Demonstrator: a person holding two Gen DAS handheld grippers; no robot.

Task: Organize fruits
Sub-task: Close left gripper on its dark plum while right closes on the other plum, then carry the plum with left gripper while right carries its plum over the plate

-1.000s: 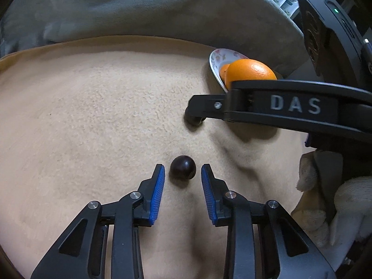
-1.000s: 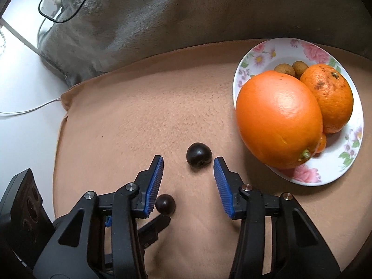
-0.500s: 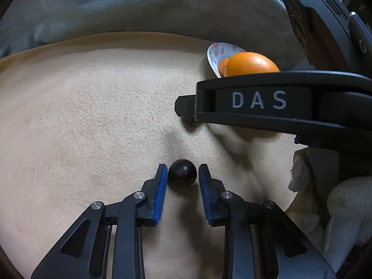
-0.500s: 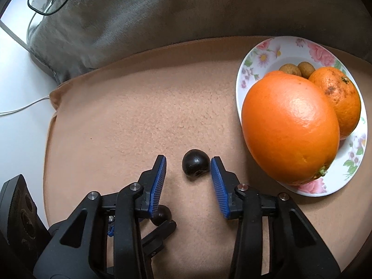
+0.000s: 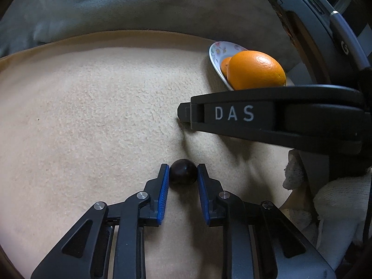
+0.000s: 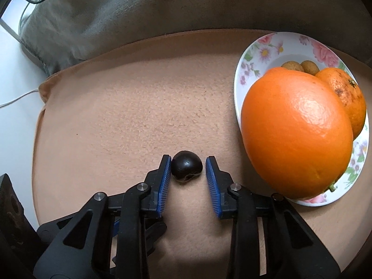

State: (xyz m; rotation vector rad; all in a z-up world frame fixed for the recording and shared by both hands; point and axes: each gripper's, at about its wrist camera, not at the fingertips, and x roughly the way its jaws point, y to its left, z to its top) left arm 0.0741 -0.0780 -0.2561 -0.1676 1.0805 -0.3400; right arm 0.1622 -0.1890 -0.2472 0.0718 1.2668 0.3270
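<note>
Two small dark round fruits lie on a tan fleece blanket (image 6: 116,116). My left gripper (image 5: 183,168) is shut on one dark fruit (image 5: 183,174), a blue pad pressing each side. In the right wrist view the other dark fruit (image 6: 187,168) sits between the closing jaws of my right gripper (image 6: 187,160). Its left pad touches the fruit and a small gap shows at the right pad. A right gripper finger (image 5: 232,114) crosses the left wrist view. A flowered plate (image 6: 239,86) holds a big orange (image 6: 295,132), a smaller orange (image 6: 348,97) and two little brown fruits (image 6: 290,65).
A grey cushion (image 6: 116,11) rises behind the blanket. The blanket's left edge drops to a white surface (image 6: 14,69) with a thin cable. A white-gloved hand (image 5: 337,197) holds the right gripper. The plate (image 5: 215,53) stands close on the right.
Both pairs of jaws have narrowed around their dark fruits. The left pads now press on theirs. The right gripper has sunk closer to the blanket.
</note>
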